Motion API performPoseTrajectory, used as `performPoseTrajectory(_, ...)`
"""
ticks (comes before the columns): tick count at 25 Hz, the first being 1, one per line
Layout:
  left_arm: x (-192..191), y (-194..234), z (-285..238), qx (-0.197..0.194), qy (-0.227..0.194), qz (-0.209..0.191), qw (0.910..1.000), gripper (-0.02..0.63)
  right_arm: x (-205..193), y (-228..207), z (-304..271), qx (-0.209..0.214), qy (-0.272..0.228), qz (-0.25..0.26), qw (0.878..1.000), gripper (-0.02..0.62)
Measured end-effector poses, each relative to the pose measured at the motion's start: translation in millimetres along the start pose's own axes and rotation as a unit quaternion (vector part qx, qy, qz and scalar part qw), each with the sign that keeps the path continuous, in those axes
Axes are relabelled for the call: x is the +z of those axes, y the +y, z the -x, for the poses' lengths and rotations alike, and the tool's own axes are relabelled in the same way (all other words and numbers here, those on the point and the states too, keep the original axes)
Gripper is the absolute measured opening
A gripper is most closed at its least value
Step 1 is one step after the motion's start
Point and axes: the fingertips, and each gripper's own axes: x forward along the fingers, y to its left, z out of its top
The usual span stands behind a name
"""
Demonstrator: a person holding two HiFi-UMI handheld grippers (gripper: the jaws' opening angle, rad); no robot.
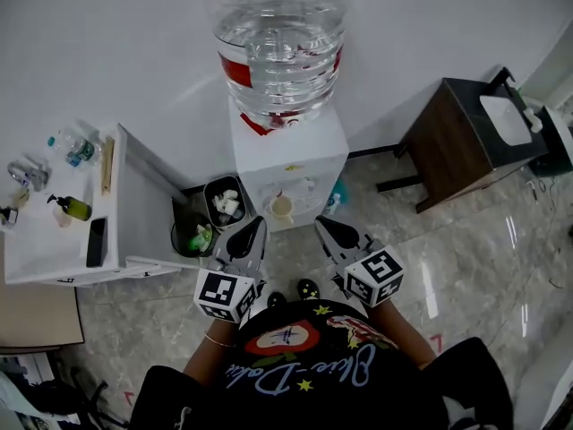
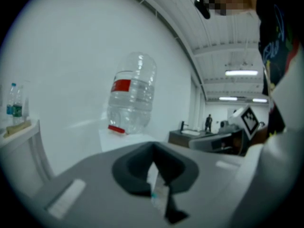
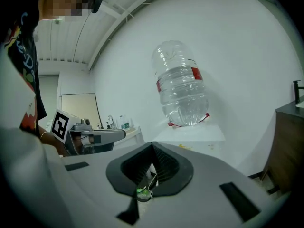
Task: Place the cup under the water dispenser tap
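Your left gripper [image 1: 253,229], right gripper [image 1: 326,227]: jaws pressed together, nothing held. Cup [image 1: 281,208] stands in water dispenser [image 1: 291,164] recess.

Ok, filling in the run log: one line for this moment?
left claw shut, empty | right claw shut, empty | cup in dispenser recess, untouched

Top edge crops the bottle [image 1: 280,43] on the water dispenser [image 1: 309,150].

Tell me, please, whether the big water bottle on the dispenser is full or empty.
Mostly full: a waterline shows across the upturned bottle, with clear water below it and air above.
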Motion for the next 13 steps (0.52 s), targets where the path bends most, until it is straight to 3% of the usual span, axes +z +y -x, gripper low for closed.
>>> performPoseTrajectory(8,11,-1,8,-0.017,-0.028,0.028,0.9991,-0.003,8,-2,14,-0.026,-0.002,0.011,1.0,0.012)
performPoseTrajectory(13,-5,-2,-15,-0.029,-0.021,0.005,0.9993,-0.003,-10,-23,2,-0.028,0.003,0.003,1.0,0.012)
